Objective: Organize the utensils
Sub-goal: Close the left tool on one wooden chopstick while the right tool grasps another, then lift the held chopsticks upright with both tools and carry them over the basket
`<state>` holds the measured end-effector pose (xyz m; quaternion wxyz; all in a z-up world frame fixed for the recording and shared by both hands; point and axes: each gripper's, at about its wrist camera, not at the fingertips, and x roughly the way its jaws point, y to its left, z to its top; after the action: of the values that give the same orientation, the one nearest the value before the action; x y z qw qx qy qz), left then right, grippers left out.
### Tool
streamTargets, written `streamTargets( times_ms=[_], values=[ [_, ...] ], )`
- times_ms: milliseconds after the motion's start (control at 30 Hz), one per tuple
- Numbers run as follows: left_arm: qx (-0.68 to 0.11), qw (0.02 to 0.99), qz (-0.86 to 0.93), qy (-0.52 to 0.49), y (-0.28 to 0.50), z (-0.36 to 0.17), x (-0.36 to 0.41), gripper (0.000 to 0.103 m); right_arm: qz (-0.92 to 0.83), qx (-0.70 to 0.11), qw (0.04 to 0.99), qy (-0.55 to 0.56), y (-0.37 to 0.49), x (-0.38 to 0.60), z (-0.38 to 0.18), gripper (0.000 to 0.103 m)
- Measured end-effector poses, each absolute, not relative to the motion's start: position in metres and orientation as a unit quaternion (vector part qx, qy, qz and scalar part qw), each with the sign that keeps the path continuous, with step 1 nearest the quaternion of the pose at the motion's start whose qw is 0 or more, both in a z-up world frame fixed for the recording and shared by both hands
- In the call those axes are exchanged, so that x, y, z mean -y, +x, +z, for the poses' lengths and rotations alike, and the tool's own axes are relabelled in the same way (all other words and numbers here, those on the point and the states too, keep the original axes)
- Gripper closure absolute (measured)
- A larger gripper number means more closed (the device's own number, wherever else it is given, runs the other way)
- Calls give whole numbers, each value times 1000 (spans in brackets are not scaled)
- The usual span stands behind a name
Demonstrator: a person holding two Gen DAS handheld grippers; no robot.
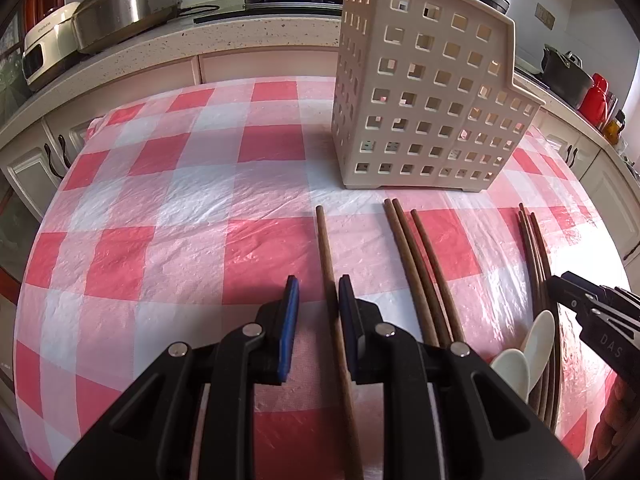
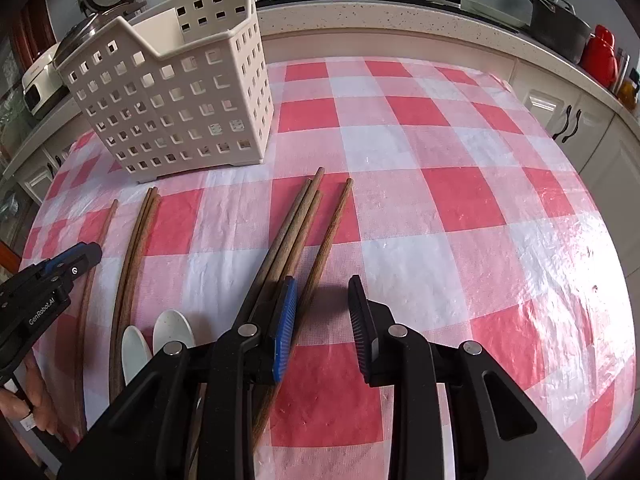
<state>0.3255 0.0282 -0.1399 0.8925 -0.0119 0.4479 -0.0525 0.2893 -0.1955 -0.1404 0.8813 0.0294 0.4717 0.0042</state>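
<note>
Several brown wooden chopsticks lie on the checked tablecloth in front of a beige perforated utensil holder point(image 1: 424, 96), also in the right wrist view point(image 2: 176, 92). My left gripper point(image 1: 319, 290) is open, its jaws either side of a single chopstick point(image 1: 330, 276) without closing on it. My right gripper point(image 2: 322, 292) is open, with one chopstick point(image 2: 324, 248) between its jaws and a bundle of chopsticks point(image 2: 288, 232) just left of its blue finger. Two white spoons point(image 2: 160, 340) lie near the table's front, also in the left wrist view point(image 1: 528, 352).
A red and white checked cloth point(image 2: 440, 200) covers the table. Behind it runs a speckled counter point(image 1: 240, 40) with a steel pan point(image 1: 124, 12), a stove, a black pot point(image 2: 560, 28) and a red flask point(image 2: 600, 56). More chopsticks point(image 1: 424, 272) lie between the grippers.
</note>
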Motion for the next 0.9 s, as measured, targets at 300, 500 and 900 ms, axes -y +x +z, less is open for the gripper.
streamTargets(
  times_ms=[300,500,900],
  values=[
    [-449,893,-34,25,334,-140,-12,94,17,-473,881,6,307,193,-141,85],
    [-439,898,-39,10,325,-137,-16,97,43,-458,886,55,301,217,-135,97],
    [-351,934,-38,-51,265,-82,-37,97,90,-365,917,131,268,247,-91,97]
  ],
)
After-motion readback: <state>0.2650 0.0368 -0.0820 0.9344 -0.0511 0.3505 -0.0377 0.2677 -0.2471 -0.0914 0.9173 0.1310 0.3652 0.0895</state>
